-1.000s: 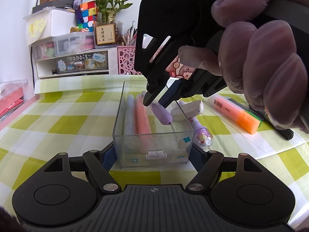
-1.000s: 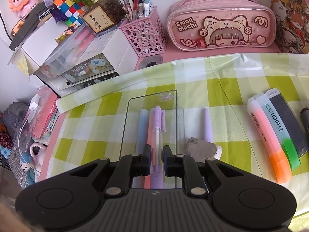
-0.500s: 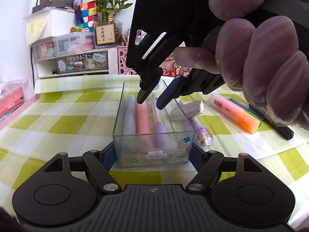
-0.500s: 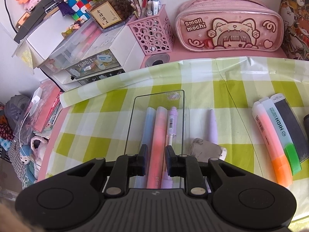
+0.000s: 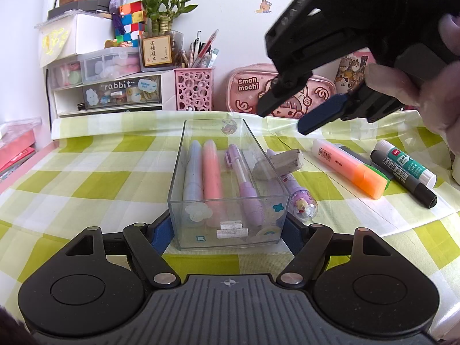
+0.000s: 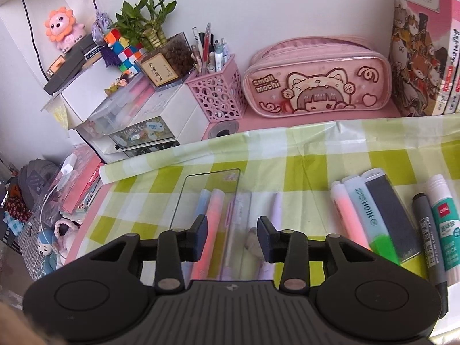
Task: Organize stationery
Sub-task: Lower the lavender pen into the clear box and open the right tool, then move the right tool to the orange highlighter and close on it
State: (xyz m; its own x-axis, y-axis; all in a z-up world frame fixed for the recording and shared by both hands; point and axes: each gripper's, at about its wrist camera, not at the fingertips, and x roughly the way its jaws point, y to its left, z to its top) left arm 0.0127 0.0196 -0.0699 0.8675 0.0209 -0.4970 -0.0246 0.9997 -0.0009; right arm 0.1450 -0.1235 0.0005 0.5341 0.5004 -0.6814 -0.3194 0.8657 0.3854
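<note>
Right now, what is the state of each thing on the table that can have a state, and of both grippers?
clear box: upright, open top, clamped at its near end
left gripper: shut on the clear box
right gripper: open, empty; jaws have just been opening
purple pen: lying inside the box
orange highlighter: capped, lying on the cloth
glue stick: capped, lying down
eraser: outside the box

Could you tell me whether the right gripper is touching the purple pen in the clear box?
Apart: in the left wrist view, the right gripper hangs open above the purple pen.

Purple pen (image 5: 244, 178) now in box (image 5: 184, 155); right gripper (image 5: 283, 118) freshly opened, raised.
</note>
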